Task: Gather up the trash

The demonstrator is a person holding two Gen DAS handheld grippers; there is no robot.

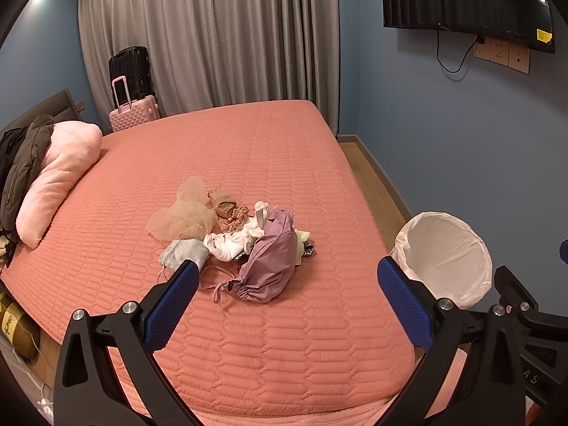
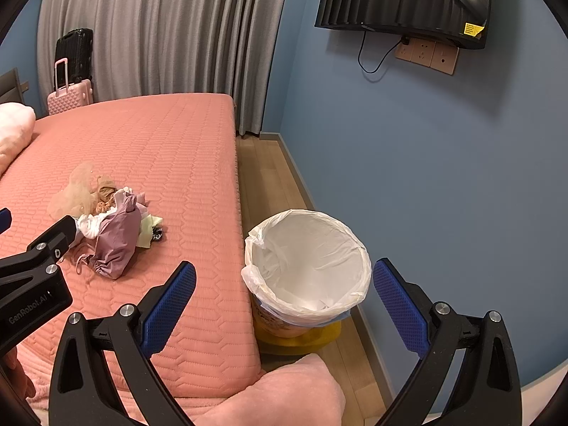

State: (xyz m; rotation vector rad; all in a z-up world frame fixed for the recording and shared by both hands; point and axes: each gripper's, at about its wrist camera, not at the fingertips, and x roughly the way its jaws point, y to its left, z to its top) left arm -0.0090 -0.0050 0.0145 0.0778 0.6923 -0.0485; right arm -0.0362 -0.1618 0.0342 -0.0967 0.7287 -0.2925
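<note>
"GenRobot.AI" on left claw (image 2: 5, 220) body.

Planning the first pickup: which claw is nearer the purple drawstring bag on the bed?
Left. The left claw hangs open just short of the purple drawstring bag. The right claw sits farther off, open, toward the bed's edge by the lined trash bin.

Both tools share one build. The left gripper (image 1: 288, 305) has black angular plastic arms with triangular cut-outs, silver round screws and blue dimpled pads (image 1: 170, 307). The right gripper (image 2: 284, 307) matches it. White "GenRobot.AI" lettering (image 2: 26, 308) marks a black body at the left edge of the right wrist view.
</note>
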